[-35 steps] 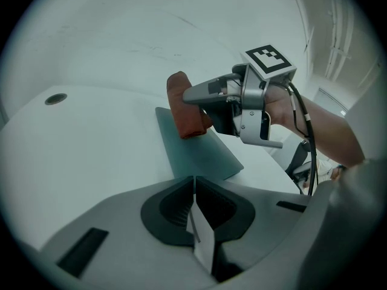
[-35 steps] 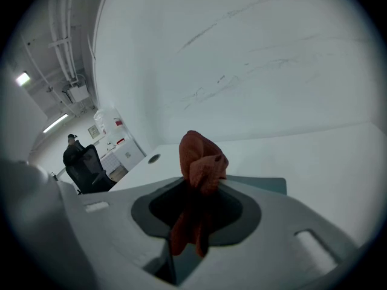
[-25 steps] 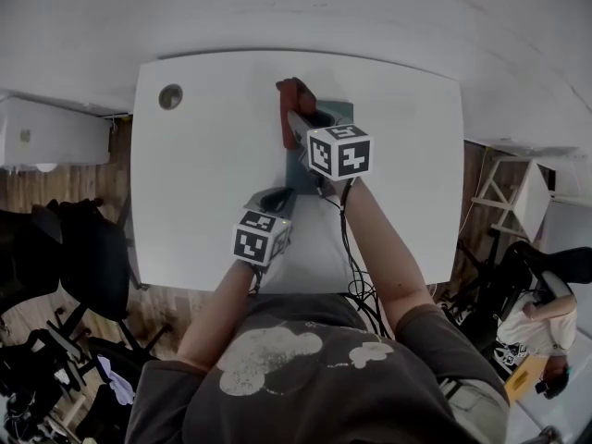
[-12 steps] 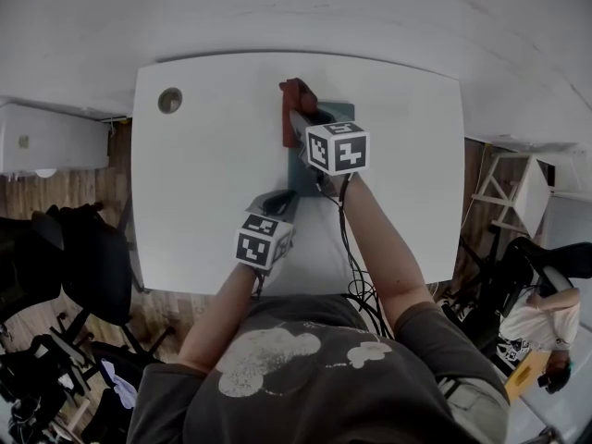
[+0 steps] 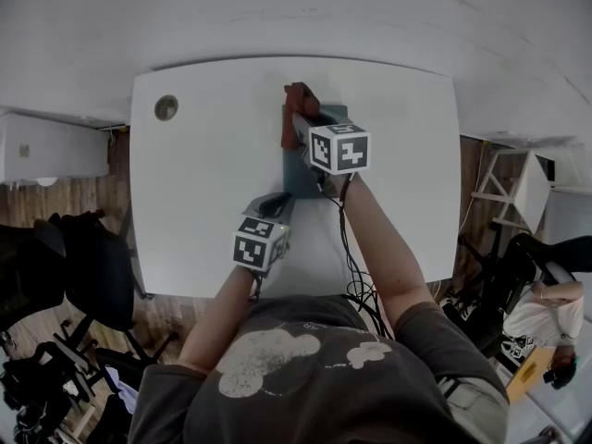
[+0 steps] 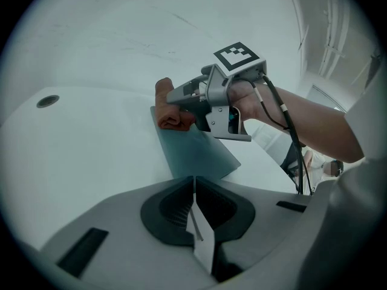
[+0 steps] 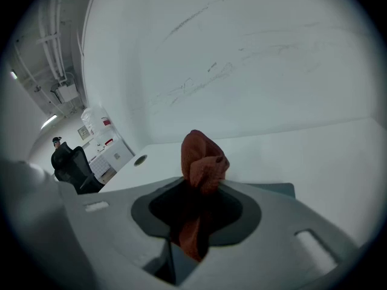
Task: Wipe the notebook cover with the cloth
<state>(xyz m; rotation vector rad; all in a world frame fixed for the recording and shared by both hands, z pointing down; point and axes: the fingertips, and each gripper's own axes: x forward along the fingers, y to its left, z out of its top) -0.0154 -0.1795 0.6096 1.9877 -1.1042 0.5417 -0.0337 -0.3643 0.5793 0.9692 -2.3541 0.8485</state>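
A dark teal notebook (image 5: 301, 169) lies flat on the white table (image 5: 203, 165), also seen in the left gripper view as a notebook (image 6: 193, 153). My right gripper (image 5: 298, 123) is shut on a rust-red cloth (image 5: 294, 109), which rests on the notebook's far left corner. In the right gripper view the cloth (image 7: 202, 162) bulges out between the jaws, with the notebook's edge (image 7: 275, 189) behind. My left gripper (image 5: 275, 202) is shut with nothing in it, its tip at the notebook's near left corner; in its own view the left gripper (image 6: 195, 189) has its jaws pressed together.
A round cable grommet (image 5: 166, 108) sits in the table's far left corner. Cables (image 5: 356, 276) trail from the right gripper over the table's near edge. Office chairs (image 5: 65, 266) stand left of the table and a person (image 5: 546, 313) sits at the lower right.
The right gripper and cloth have shifted slightly farther along the notebook's left edge. The left gripper stays where it was.
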